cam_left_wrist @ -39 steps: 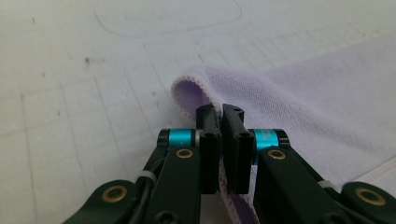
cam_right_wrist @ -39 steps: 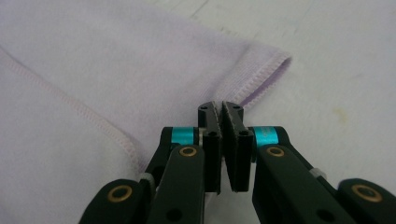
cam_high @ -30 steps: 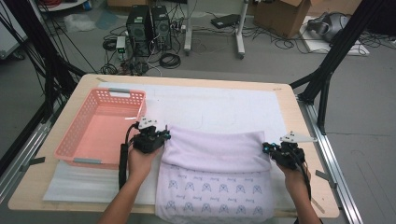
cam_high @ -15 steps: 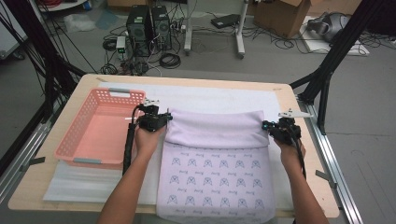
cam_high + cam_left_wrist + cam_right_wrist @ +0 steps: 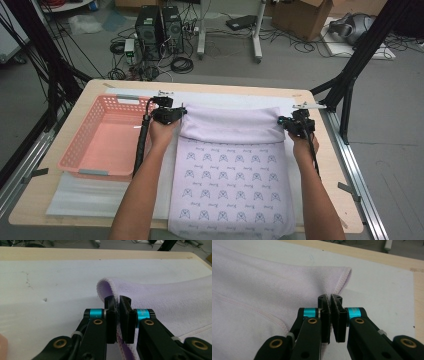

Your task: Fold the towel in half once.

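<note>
Blanket (image 5: 230, 185) is lying on the white mat (image 5: 100, 195) beside the pink basket (image 5: 100, 137). Left gripper (image 5: 117, 305) and right gripper (image 5: 330, 302) are each pinching one corner, probably so the folded edge is staying straight.

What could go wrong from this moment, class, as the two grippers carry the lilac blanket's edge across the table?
1. The left gripper pinches only the thin hem of the lilac blanket, so that corner may slip free.
2. The right gripper grips beside the stitched corner; uneven pulling could skew the fold.
3. The left gripper works close to the pink basket and might nudge it.
</note>
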`<state>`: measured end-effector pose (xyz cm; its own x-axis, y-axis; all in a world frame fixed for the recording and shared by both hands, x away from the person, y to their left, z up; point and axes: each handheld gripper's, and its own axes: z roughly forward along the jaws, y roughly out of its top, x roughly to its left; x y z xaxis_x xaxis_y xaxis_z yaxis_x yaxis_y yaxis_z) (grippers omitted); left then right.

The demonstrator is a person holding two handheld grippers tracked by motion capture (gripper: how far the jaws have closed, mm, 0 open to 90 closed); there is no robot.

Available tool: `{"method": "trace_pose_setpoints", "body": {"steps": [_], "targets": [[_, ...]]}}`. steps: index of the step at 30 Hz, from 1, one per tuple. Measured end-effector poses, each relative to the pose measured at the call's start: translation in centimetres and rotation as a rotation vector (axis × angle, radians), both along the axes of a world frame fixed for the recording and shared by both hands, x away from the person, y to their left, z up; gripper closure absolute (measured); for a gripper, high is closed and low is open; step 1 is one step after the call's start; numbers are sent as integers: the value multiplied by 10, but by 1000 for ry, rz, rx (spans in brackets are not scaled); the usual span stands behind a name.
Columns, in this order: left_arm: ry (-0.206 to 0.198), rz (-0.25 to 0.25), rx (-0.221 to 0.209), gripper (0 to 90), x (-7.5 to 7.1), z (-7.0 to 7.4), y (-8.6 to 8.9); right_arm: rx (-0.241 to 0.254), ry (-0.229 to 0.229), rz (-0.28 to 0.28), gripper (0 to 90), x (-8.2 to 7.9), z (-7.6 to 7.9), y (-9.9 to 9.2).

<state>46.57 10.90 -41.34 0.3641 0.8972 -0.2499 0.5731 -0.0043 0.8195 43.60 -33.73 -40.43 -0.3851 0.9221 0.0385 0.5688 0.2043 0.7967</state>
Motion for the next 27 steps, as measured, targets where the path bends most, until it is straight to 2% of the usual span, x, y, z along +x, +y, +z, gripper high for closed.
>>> {"method": "trace_pose_setpoints", "body": {"steps": [1,2,3,5,6,9,11,13,16,18,20,22,24,26,27], "targets": [[-8,10,14,802,-1,0,1,-16,9,2,861,3,-1,2],[-15,9,15,737,-1,0,1,-27,9,4,842,4,-2,4],[-21,8,5,674,-2,0,2,-16,9,5,824,5,-2,5],[-38,-19,16,581,-6,3,2,11,15,11,652,5,-5,5],[-44,-34,19,580,-8,4,2,18,21,9,611,5,-5,5],[-23,-84,29,551,-12,5,1,51,53,0,564,5,-7,4],[-42,-105,21,531,-17,4,-1,67,67,4,559,3,-6,3],[-35,-123,32,530,-20,1,-3,63,71,15,569,1,-4,2],[-12,-147,40,516,-25,-6,-5,88,89,25,593,-3,-3,-1],[24,-174,71,505,-27,-10,-8,97,98,39,610,-6,-3,-3],[16,-187,97,507,-30,-11,-12,97,113,55,617,-8,-5,-5],[1,-183,90,546,-33,-15,-13,99,133,66,626,-10,-9,-6],[32,-194,96,598,-34,-21,-15,98,156,78,627,-12,-14,-7],[46,-196,102,648,-36,-26,-16,91,174,88,640,-14,-19,-8],[57,-203,107,709,-37,-27,-17,87,174,91,672,-15,-21,-9]]}}
